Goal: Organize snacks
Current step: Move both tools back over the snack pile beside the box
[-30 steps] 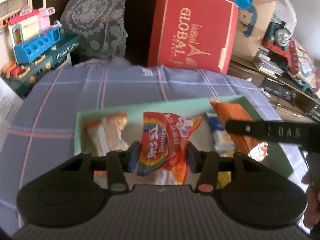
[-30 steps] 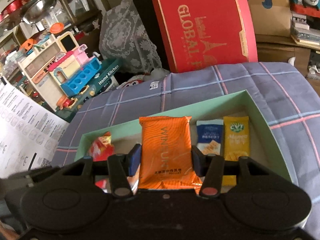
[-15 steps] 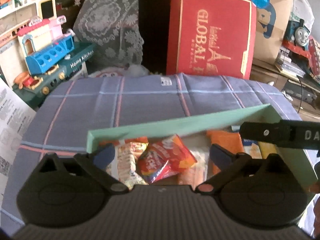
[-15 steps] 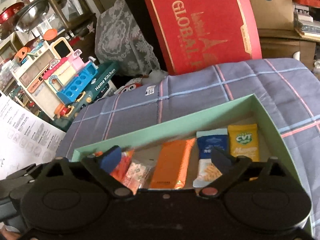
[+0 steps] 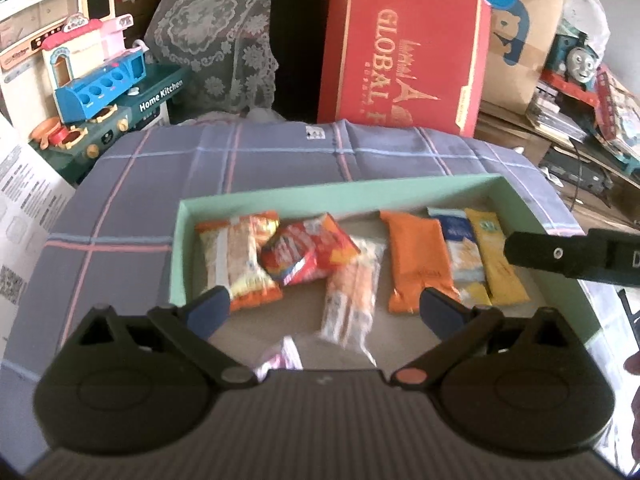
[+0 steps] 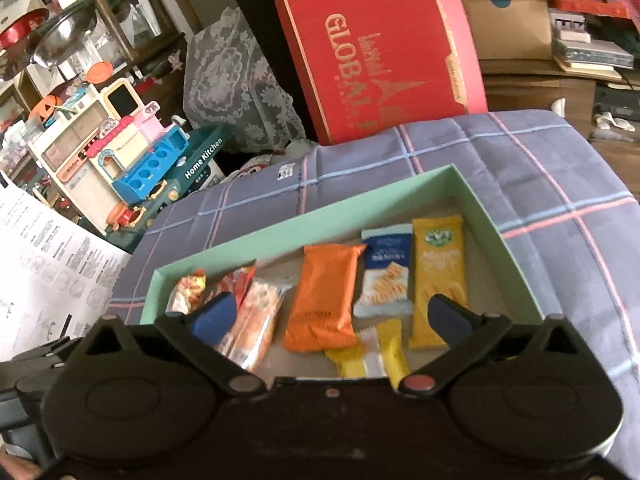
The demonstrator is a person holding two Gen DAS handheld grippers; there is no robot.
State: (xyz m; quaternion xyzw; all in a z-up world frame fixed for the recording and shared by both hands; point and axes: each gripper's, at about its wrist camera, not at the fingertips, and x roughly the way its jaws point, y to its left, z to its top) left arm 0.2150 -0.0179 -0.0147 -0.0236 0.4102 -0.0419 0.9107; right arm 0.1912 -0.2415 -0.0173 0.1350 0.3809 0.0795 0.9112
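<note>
Both tools hang with their jaws spread wide, pinching nothing. The left tool (image 5: 324,308) fills the bottom of its view over the green box (image 5: 340,196), which sits mid-frame on the plaid-covered desk (image 5: 160,184). Inside the box lie the snacks: an orange packet (image 5: 418,260) at centre, a red bag (image 5: 308,254) to its left, a yellow bar (image 5: 494,260) toward the right. The right tool (image 6: 328,312) hangs low in its own view above the same box, with a red carton (image 6: 380,48) upper centre.
</note>
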